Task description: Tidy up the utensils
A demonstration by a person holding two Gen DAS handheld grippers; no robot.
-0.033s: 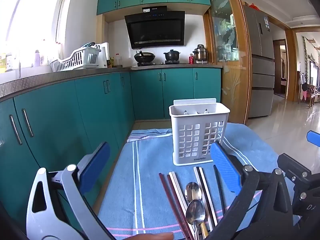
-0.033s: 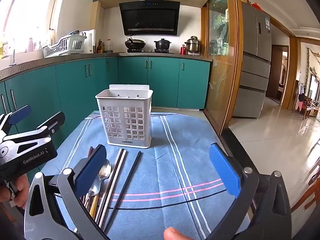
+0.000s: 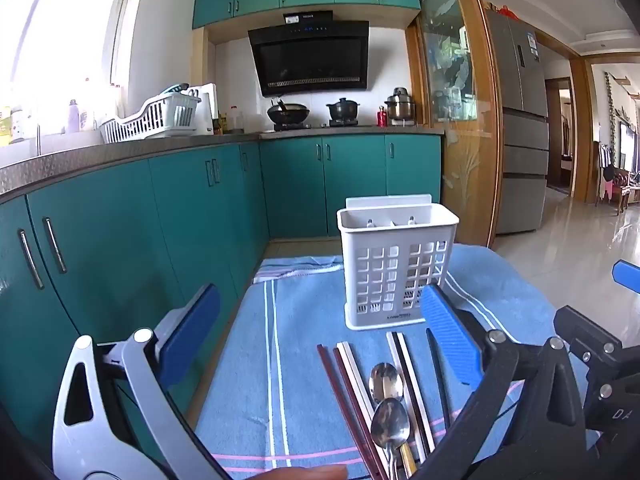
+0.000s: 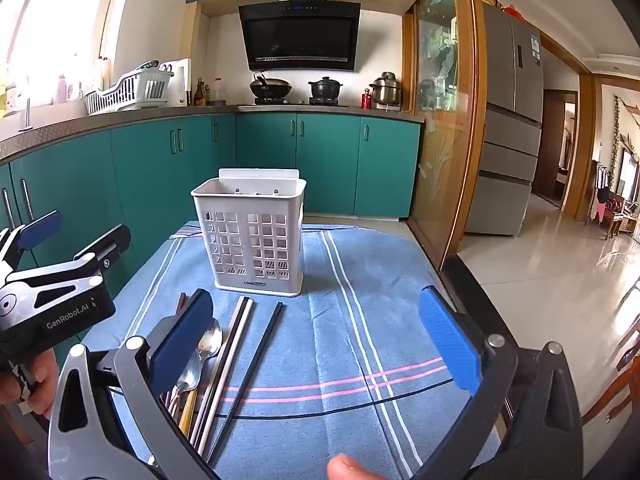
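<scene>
Nothing shifted between the paired frames (task not begun). Both claws gaping wide and empty: left claw, right claw. Chopsticks and spoons flat on blue cloth, before empty white caddy.

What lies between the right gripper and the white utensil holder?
In the right wrist view, only bare blue cloth separates the right gripper from the utensil holder; the chopsticks lie off left.
</scene>
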